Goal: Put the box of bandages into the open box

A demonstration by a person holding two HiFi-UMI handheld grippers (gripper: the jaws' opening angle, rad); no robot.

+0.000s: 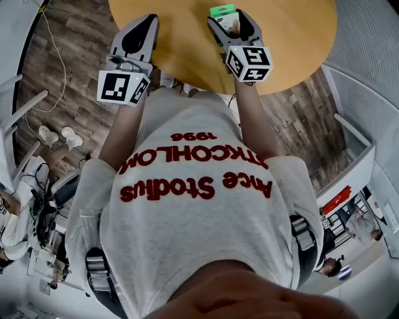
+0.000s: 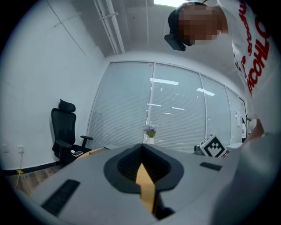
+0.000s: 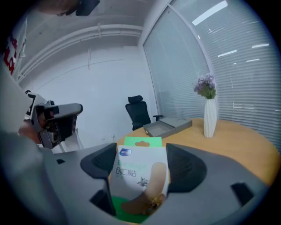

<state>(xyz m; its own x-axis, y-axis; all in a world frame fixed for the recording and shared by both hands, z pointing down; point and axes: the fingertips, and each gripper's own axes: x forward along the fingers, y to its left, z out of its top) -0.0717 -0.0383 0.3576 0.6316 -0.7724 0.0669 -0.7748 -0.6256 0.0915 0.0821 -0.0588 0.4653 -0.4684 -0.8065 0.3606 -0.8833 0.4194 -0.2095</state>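
Observation:
My right gripper [image 1: 229, 17] is shut on the box of bandages [image 1: 222, 10], a white and green packet with a plaster pictured on it [image 3: 140, 171]; it stands upright between the black pads [image 3: 186, 169]. The open box [image 3: 169, 126], grey and shallow with its lid folded back, lies far across the round wooden table [image 3: 232, 147]. My left gripper [image 1: 150, 20] hovers at the table's near edge with its jaws together and nothing in them; in its own view only a tan sliver shows where the pads [image 2: 164, 169] meet.
A white vase of purple flowers [image 3: 210, 112] stands on the table right of the open box. A black office chair [image 3: 139, 112] sits beyond the table. Cables and equipment [image 1: 37, 205] lie on the floor at my left.

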